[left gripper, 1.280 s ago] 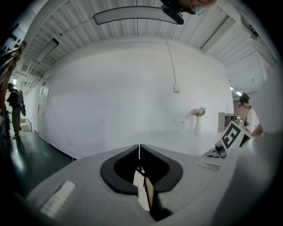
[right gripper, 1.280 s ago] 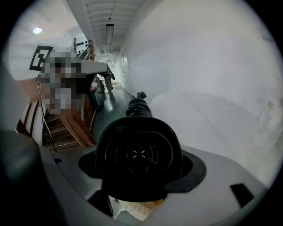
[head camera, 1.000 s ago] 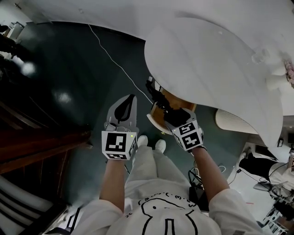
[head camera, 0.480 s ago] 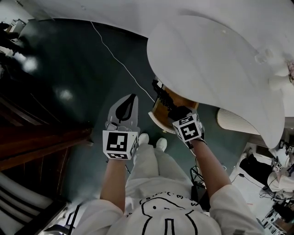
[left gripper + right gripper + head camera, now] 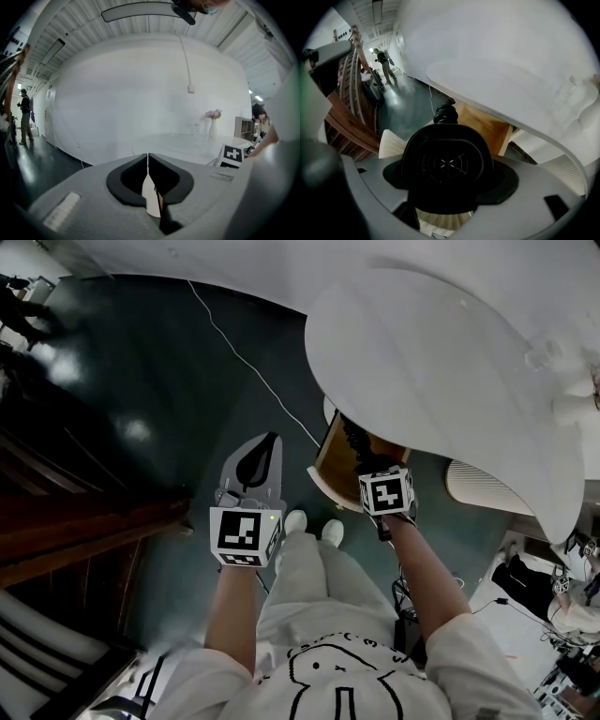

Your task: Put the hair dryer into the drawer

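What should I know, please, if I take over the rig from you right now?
Left gripper: jaws together, empty, held clear to the left of the drawer.
Right gripper: shut on the dryer, which it holds at the open wooden drawer under the white table.
Done: drawer open, dryer gripped and at the drawer.
Left: lower the dryer fully in, open the jaws and pull the gripper out. Whether the dryer already touches the drawer bottom can't be seen.
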### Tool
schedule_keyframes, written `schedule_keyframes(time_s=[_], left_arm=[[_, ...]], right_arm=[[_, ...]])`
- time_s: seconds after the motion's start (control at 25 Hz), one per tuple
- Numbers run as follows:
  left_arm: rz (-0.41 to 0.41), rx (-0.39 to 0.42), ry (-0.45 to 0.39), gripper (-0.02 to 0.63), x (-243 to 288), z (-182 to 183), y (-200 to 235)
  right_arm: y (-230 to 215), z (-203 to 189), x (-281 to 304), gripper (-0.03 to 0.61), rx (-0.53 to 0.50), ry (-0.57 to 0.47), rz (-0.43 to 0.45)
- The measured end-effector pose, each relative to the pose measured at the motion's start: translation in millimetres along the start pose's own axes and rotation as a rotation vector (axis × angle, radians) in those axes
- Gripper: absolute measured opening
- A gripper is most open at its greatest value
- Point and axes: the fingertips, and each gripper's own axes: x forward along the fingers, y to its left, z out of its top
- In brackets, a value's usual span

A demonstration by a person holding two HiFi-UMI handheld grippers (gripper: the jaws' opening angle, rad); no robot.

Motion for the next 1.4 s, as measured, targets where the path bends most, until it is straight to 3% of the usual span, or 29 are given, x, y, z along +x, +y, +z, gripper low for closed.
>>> schedule_keyframes(time_s=[0.32, 1.12, 1.4], left_arm=[[-0.006, 0.01, 0.012, 0.02, -4, -7, 2], [0.003, 0.018, 0.067, 0.021, -19, -27, 23], [-0.004, 0.02, 0.084, 0.021, -18, -36, 22]], right_arm=[[-12, -2, 7, 0.354, 0.084, 0.054, -0.069], [-20, -8, 62, 0.356, -0.089, 0.273, -0.214], [-26, -6, 71, 0.357, -0.124, 0.278, -0.223]])
